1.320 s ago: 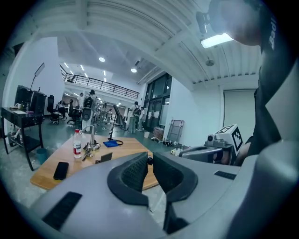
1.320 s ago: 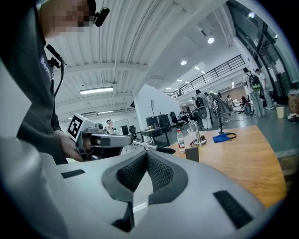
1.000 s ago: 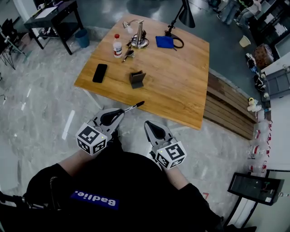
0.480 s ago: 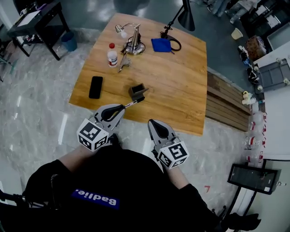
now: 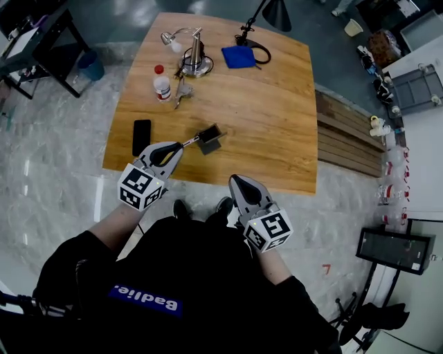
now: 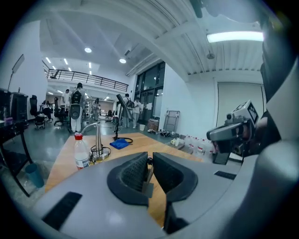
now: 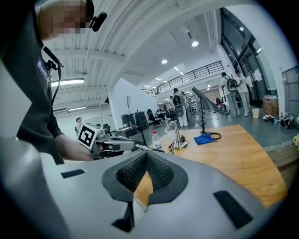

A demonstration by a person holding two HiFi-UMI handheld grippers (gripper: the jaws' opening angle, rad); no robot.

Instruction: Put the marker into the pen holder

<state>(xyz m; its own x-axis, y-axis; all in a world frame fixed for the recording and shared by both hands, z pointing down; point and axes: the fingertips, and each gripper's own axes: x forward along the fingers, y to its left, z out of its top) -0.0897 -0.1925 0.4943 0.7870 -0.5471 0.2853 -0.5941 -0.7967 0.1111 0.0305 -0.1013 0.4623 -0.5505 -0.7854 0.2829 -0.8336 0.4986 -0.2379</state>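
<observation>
A dark grey pen holder (image 5: 210,139) stands on the wooden table (image 5: 277,124), near its front left. My left gripper (image 5: 178,146) is shut on a black marker (image 5: 190,141), whose tip reaches the holder's near edge. In the left gripper view the marker (image 6: 149,173) shows as a thin strip between the closed pads, and the holder is mostly hidden behind them. My right gripper (image 5: 236,180) hangs off the table's front edge, shut with nothing in it. The right gripper view shows the left gripper (image 7: 112,144) with the marker (image 7: 150,149) sticking out of it.
A black phone (image 5: 141,137) lies left of the holder. Farther back are a white bottle with a red cap (image 5: 161,84), a metal stand (image 5: 194,58), a blue cloth (image 5: 237,57) and a black lamp (image 5: 275,12). Wooden boards (image 5: 346,138) lie right of the table.
The left gripper has carried the marker forward over the table, from off its front edge to the pen holder. The right gripper has stayed shut near the front edge.
</observation>
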